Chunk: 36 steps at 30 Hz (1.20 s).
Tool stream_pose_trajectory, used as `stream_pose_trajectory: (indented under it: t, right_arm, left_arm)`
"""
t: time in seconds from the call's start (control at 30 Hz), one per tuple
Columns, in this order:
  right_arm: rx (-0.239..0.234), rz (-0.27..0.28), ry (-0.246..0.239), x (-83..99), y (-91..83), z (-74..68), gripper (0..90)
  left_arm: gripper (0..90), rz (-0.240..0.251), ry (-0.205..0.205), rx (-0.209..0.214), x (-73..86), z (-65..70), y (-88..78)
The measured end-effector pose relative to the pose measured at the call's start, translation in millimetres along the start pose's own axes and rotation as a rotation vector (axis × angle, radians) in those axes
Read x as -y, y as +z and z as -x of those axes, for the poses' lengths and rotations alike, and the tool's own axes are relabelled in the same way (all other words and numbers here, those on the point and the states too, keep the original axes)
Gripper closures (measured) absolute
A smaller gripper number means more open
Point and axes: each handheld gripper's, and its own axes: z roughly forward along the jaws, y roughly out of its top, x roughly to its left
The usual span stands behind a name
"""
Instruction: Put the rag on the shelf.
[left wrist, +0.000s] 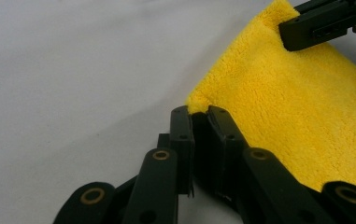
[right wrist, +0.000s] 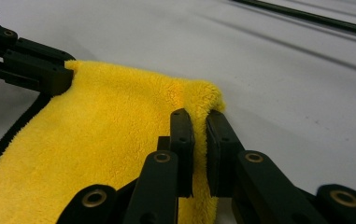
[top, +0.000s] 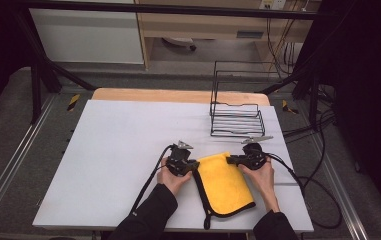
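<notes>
1. The left gripper [left wrist: 199, 112] has its fingers clamped on the yellow cloth's [top: 224, 182] far left corner; the right gripper [right wrist: 199, 114] pinches the far right corner.
2. The cloth lies folded on the desk [top: 123, 150], near the right edge.
3. It looks soft, light and limp; corner grips should suit lifting.

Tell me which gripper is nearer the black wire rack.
Right. The right gripper pinches the yellow cloth's corner just below the wire rack; the left gripper holds the opposite corner, farther left.
</notes>
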Motion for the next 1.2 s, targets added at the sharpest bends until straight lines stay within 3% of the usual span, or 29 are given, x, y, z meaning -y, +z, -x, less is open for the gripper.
stream_pose_trajectory:
  t: [0.37,0.63,0.97,1.2]
  right_arm:
    - [0.018,0.092,-0.03,-3.0,-25.3,-12.7,83.2]
    - [0.03,0.142,-0.023,-2.5,-41.5,-20.4,83.2]
    - [0.06,0.2,-0.046,-4.7,-60.9,-29.9,83.3]
    - [0.078,0.246,-0.058,-8.8,-77.6,-38.0,83.3]
  left_arm:
    - [80.8,0.111,0.031,0.021,-4.5,9.7,-23.4]
    - [80.8,0.154,0.055,0.029,-9.3,16.2,-34.1]
    - [80.7,0.204,0.07,0.043,-15.2,23.5,-44.3]
    - [80.7,0.245,0.101,0.048,-24.1,31.0,-57.5]
